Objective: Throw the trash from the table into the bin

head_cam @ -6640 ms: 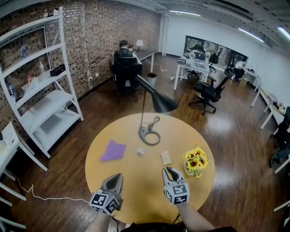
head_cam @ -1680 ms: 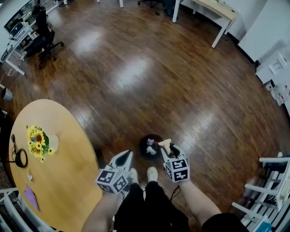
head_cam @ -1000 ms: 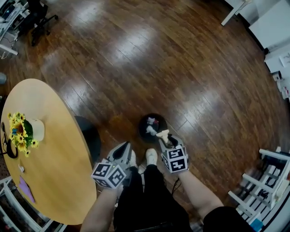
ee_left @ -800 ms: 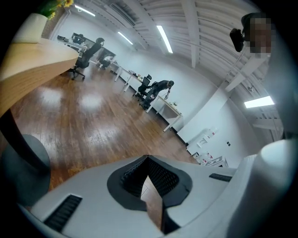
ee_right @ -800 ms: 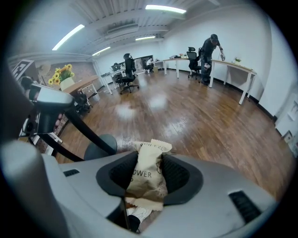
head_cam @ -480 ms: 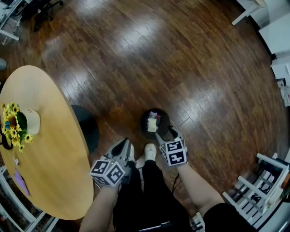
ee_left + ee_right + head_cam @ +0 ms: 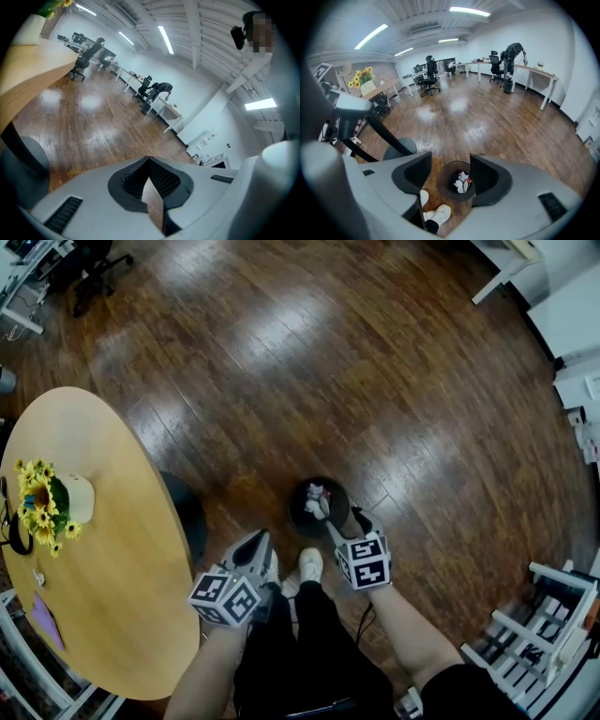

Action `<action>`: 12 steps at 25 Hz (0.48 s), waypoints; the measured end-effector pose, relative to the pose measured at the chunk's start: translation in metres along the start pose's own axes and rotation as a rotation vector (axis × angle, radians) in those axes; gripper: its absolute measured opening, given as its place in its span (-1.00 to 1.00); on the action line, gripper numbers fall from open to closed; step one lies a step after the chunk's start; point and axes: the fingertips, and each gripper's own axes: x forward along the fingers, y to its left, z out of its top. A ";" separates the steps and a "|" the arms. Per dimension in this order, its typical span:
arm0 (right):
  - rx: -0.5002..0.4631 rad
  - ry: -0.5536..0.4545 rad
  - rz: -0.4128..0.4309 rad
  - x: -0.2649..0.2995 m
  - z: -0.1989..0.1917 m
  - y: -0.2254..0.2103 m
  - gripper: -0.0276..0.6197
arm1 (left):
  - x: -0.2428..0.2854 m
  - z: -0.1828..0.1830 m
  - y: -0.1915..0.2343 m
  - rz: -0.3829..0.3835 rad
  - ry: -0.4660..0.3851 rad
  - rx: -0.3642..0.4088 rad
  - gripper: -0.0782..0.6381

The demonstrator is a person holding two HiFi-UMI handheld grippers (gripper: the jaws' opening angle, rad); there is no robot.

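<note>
The black round bin (image 7: 319, 506) stands on the wood floor in front of the person's white shoes (image 7: 309, 563). Crumpled white and tan trash (image 7: 317, 501) lies inside it. My right gripper (image 7: 343, 524) hangs over the bin's near rim, open, with nothing between its fingers. In the right gripper view the bin (image 7: 459, 182) and the trash (image 7: 462, 182) show between the spread jaws. My left gripper (image 7: 261, 547) is held low beside the table, shut and empty; in the left gripper view (image 7: 149, 164) only floor lies beyond it. A purple paper (image 7: 44, 620) is on the round table (image 7: 112, 568).
A vase of sunflowers (image 7: 42, 498) and a lamp base (image 7: 14, 532) stand on the table's far side. The table's dark foot (image 7: 183, 512) sits left of the bin. White shelving (image 7: 553, 615) is at the right. Desks and office chairs (image 7: 430, 75) stand far off.
The tan paper that the right gripper held over the bin has dropped in. The right jaws have spread, and the gripper has drawn back a little toward the person.
</note>
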 end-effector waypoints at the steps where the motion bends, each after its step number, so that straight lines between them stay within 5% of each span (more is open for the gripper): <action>1: 0.007 -0.013 -0.001 -0.005 0.004 0.000 -0.11 | -0.001 0.003 -0.003 -0.004 -0.004 0.006 -0.78; 12: 0.070 -0.338 -0.052 -0.122 0.090 0.012 -0.42 | -0.039 0.079 -0.073 -0.116 -0.149 0.130 -0.78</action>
